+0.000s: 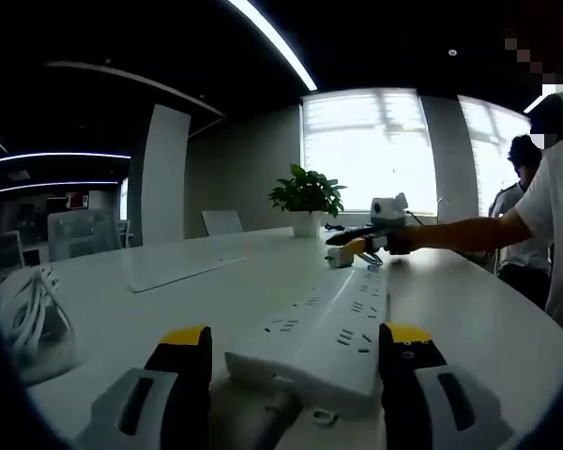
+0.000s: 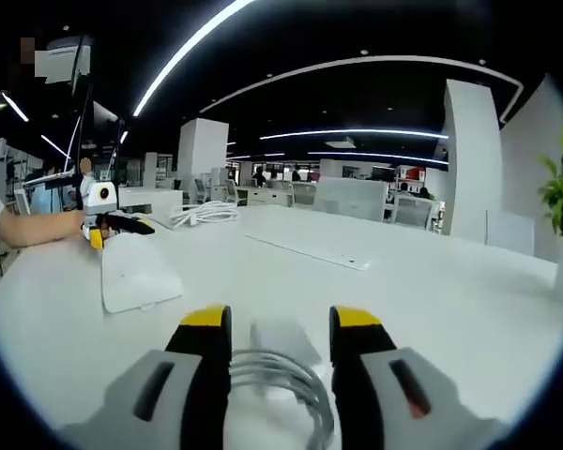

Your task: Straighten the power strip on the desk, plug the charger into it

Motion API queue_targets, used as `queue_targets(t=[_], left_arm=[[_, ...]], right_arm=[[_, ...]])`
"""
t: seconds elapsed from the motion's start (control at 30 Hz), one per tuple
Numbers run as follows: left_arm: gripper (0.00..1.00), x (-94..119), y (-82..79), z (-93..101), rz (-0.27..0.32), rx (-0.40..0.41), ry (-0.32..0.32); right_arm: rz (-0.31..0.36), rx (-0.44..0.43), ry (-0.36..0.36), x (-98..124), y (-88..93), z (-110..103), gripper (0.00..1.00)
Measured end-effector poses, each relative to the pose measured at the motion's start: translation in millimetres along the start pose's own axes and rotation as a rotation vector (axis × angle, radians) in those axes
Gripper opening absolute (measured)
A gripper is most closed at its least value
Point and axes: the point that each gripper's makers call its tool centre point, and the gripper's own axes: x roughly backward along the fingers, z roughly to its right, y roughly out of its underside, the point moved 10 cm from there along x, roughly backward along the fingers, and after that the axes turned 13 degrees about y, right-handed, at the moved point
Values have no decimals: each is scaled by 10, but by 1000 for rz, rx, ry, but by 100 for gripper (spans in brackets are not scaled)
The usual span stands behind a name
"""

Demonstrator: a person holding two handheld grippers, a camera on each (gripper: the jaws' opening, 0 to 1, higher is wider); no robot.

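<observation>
In the left gripper view, the left tool stands wide open around the near end of the white power strip lying on the white surface; contact cannot be told. In the right gripper view, the right tool, jaws parted, flanks the white charger and its coiled grey cable; grip unclear.

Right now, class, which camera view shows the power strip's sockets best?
The left gripper view: the power strip lies close, between the jaws, its socket slots clear. The right gripper view shows it farther off, a plain white slab.
</observation>
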Motion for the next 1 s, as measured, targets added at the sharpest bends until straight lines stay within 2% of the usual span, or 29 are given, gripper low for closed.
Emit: queue_targets(t=[0.03,0.1,0.17,0.27,0.33,0.53,0.73,0.87,1.0], left_arm=[[74,0,0,-1,0,0,0],[74,0,1,-1,0,1,0],[74,1,1,-2,0,1,-1],[74,1,1,-2,0,0,-1],[74,1,2,-5,0,1,-1],[74,-1,1,-7,0,0,1],[74,-2,1,-9,0,1,0],[74,-2,0,-10,0,1,0],[74,-3,-1,-9,0,1,0]], right_arm=[[6,5,3,-4,-56,12,40],[25,54,13,-13,-155,62,32],[19,61,24,-22,-191,125,27],[-24,-9,82,-34,-138,283,29],[-38,-13,79,-36,-93,315,30],[-90,13,47,2,16,295,30],[-103,-48,2,40,47,226,29],[-116,-57,-38,113,74,87,30],[-108,-32,-21,174,120,-28,32]])
